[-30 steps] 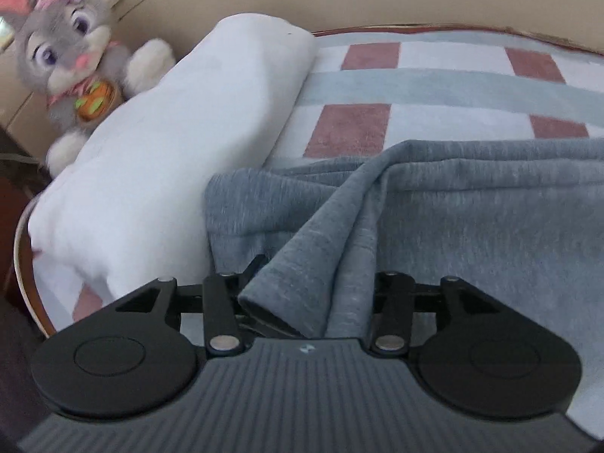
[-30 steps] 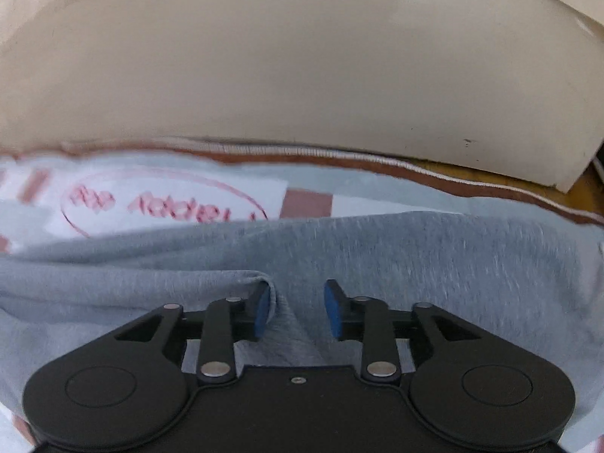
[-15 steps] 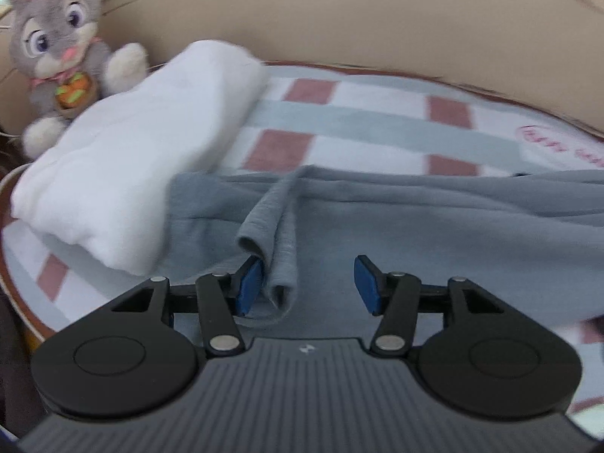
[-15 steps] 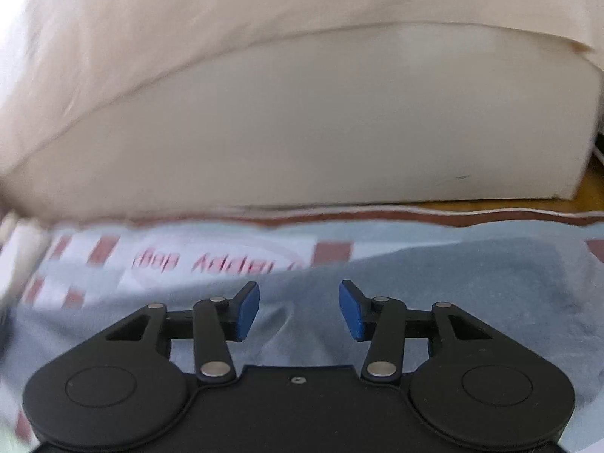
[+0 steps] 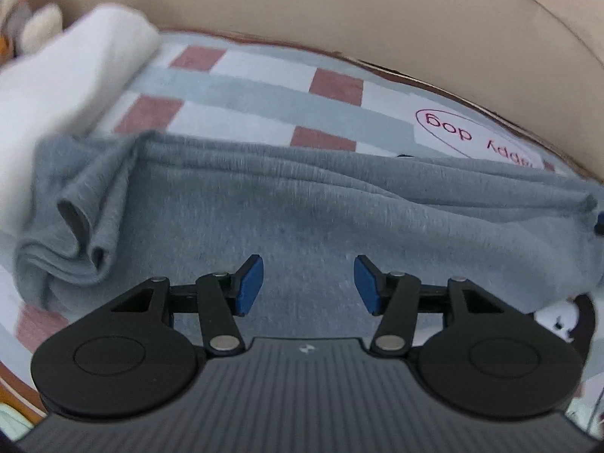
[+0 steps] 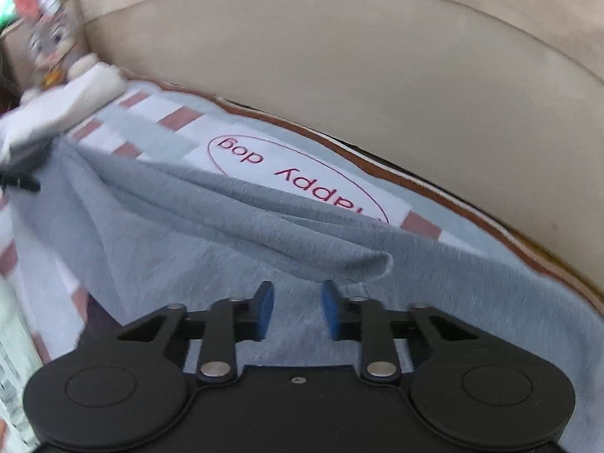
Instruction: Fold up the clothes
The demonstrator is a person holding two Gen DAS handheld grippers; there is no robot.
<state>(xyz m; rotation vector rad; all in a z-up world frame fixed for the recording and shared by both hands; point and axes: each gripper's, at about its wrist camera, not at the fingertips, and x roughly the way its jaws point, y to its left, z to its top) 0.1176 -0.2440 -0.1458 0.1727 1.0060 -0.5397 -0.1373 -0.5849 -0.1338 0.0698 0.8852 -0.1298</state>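
The grey, soft knitted garment [image 5: 321, 211] is lying spread in a long folded band across the checked red, white and pale-blue blanket [image 5: 264, 87], its bunched end touching the white rolled fabric bundle [image 5: 68, 75] beside the grey plush rabbit [image 6: 53, 45]. The left tool [image 5: 307, 285] is hanging released over the garment's middle, blue pads [image 5: 247, 283] apart and gripping nothing. The right tool [image 6: 296, 309] is closing just short of a raised grey fold, its pads not yet pressing any cloth.
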